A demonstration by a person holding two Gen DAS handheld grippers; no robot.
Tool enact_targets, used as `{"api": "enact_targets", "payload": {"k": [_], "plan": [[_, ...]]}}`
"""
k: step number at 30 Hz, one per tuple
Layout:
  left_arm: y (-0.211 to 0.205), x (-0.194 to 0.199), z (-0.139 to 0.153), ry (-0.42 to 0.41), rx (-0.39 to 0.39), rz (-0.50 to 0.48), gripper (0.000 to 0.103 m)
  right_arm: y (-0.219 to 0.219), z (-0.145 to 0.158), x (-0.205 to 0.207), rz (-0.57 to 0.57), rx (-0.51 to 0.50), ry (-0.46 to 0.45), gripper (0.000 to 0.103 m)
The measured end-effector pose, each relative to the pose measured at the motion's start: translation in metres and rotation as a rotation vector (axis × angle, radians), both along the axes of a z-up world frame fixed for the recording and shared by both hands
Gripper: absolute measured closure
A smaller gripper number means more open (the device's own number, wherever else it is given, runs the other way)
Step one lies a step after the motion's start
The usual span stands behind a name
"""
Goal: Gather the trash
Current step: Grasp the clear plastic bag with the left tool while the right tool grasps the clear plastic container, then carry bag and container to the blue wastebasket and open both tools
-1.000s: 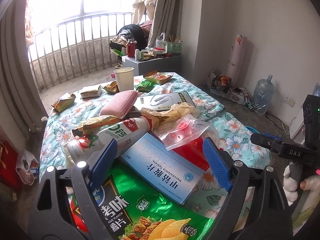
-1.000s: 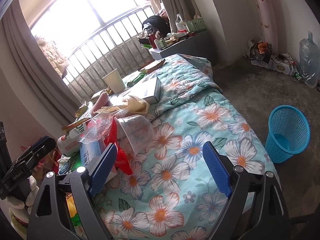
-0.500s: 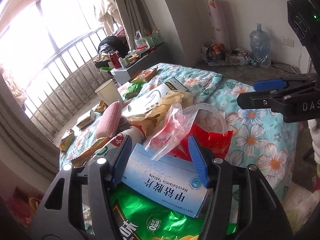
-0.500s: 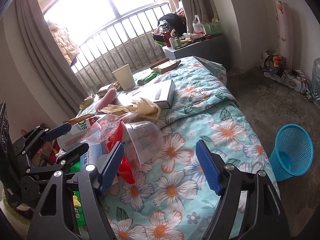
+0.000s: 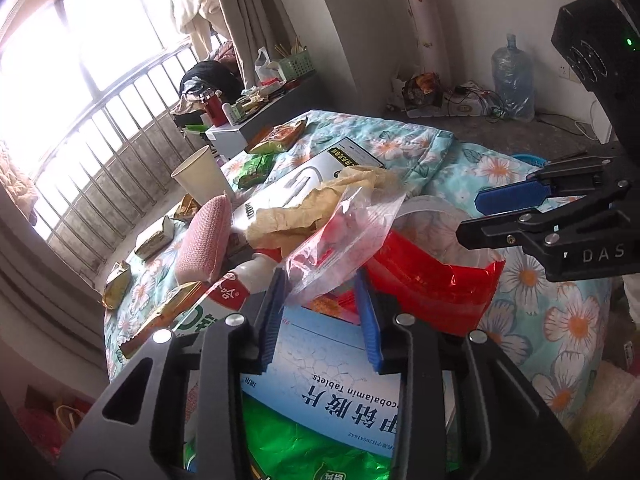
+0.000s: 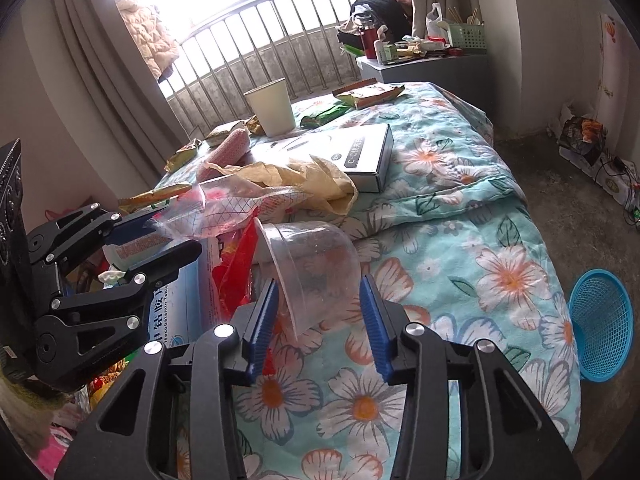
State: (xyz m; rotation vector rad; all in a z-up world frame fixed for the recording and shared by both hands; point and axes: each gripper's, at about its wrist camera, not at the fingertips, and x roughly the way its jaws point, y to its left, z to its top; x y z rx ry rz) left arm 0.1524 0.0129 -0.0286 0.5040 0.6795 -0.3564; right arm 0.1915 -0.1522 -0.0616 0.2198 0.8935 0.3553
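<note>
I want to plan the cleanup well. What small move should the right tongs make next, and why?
Probably finish closing. The right tongs are closing around the clear plastic cup lying on its side, and the pads do not clearly press it yet. Once gripped, it could go to the blue mesh basket.

Readable print on a tablet box, a gripper body and a bottle

The blue-and-white box (image 5: 340, 392) at 6 o'clock in the left wrist view reads, upside down, "Mecobalamin Tablets" above large Chinese characters, with a small number "20041642" below. The right gripper (image 5: 508, 216), at 3 o'clock in that view, carries "DAS" in pale letters on its black body. The white bottle (image 5: 224, 296) at 8 o'clock bears red Chinese characters, too small to read.
</note>
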Motion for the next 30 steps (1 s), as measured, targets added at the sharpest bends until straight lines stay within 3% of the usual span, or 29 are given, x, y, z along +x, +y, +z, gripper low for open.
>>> {"api": "enact_targets", "payload": {"k": [3,5,6,20,25,30], "plan": [[0.002,0.002,0.003,-0.005,-0.021,0.005,0.073,-0.009,-0.002,-0.001,-0.036,0.016,0.021,0.092],[0.003,0.002,0.005,-0.012,-0.033,0.011,0.075,-0.016,-0.003,-0.004,-0.066,0.02,0.023,0.096],[0.005,0.0,0.008,-0.018,-0.039,0.014,0.081,-0.02,-0.002,-0.005,-0.082,0.021,0.02,0.097],[0.025,-0.038,0.066,-0.139,-0.141,0.064,0.087,-0.064,0.017,-0.05,-0.238,0.026,-0.035,0.098],[0.026,-0.054,0.091,-0.138,-0.207,0.051,0.087,-0.08,0.027,-0.069,-0.271,0.042,-0.077,0.098],[0.0,-0.056,0.11,-0.107,-0.266,-0.021,0.087,-0.107,0.04,-0.087,-0.338,0.06,-0.13,0.098]]}}
